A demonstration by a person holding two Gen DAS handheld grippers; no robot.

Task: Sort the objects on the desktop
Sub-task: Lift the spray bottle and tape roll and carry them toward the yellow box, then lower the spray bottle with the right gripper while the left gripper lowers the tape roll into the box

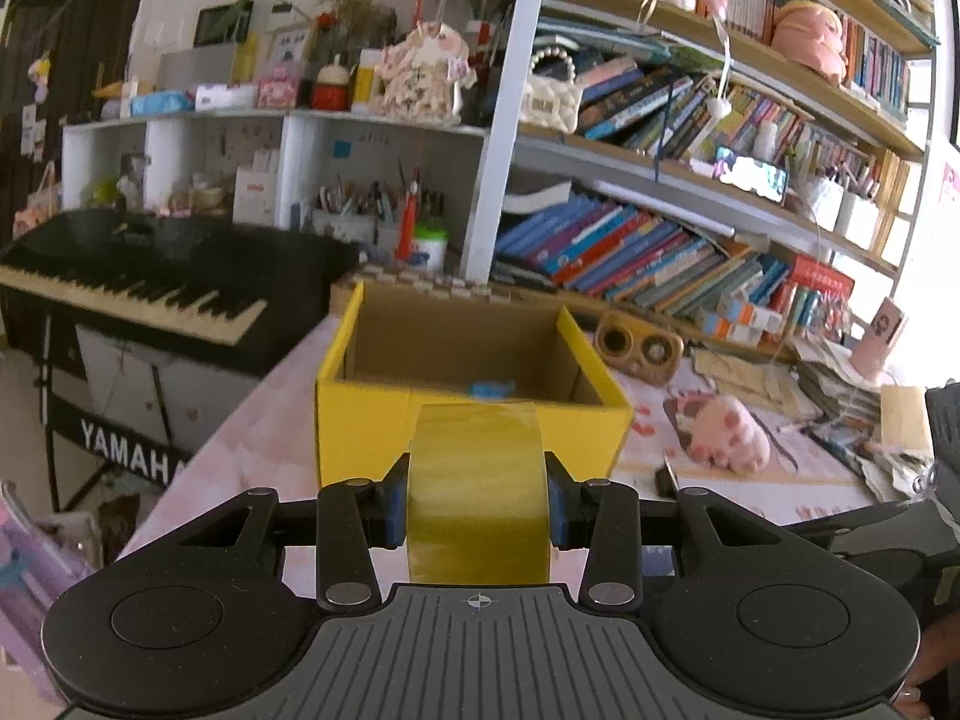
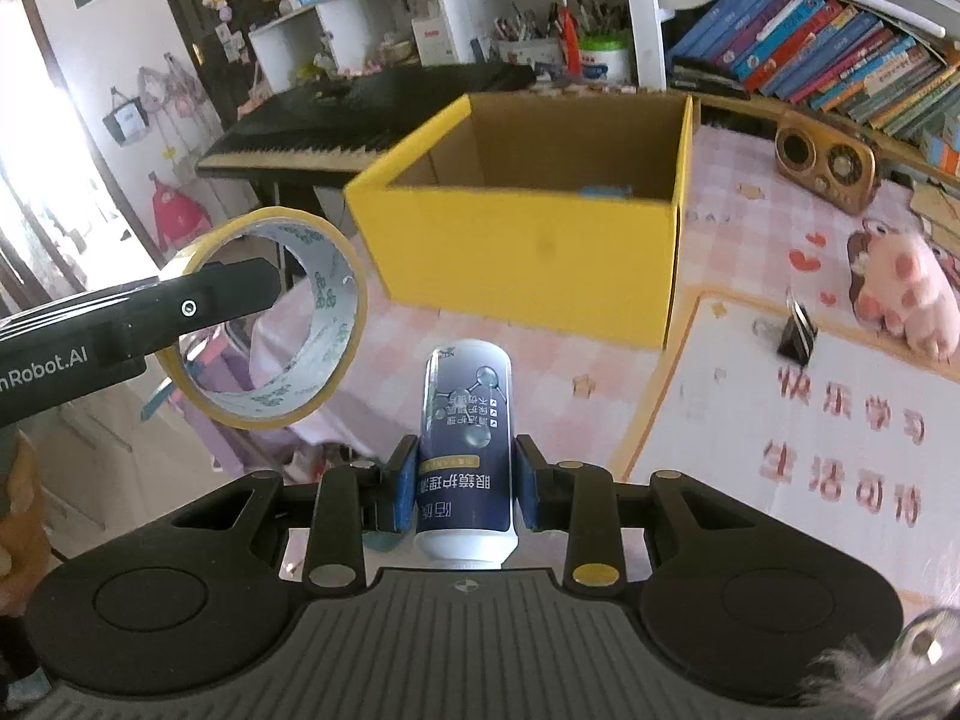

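The left gripper point(image 1: 478, 501) clamps a yellow tape roll point(image 1: 478, 480); the right gripper point(image 2: 465, 489) clamps a white-and-blue plastic bottle point(image 2: 467, 450). Both hang near the open yellow cardboard box point(image 2: 522, 258), not yet dropped in; a small blue item point(image 1: 492, 387) already lies inside.

Yellow tape roll point(image 1: 479, 492), blue-labelled bottle point(image 2: 467, 450), open yellow box point(image 2: 528, 240)

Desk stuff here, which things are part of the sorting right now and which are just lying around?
In the job:
left gripper, shut on the tape roll
right gripper, shut on the white bottle
yellow box, open, a blue item inside

Lying about:
plush paw
wooden speaker
black clip
keyboard
books
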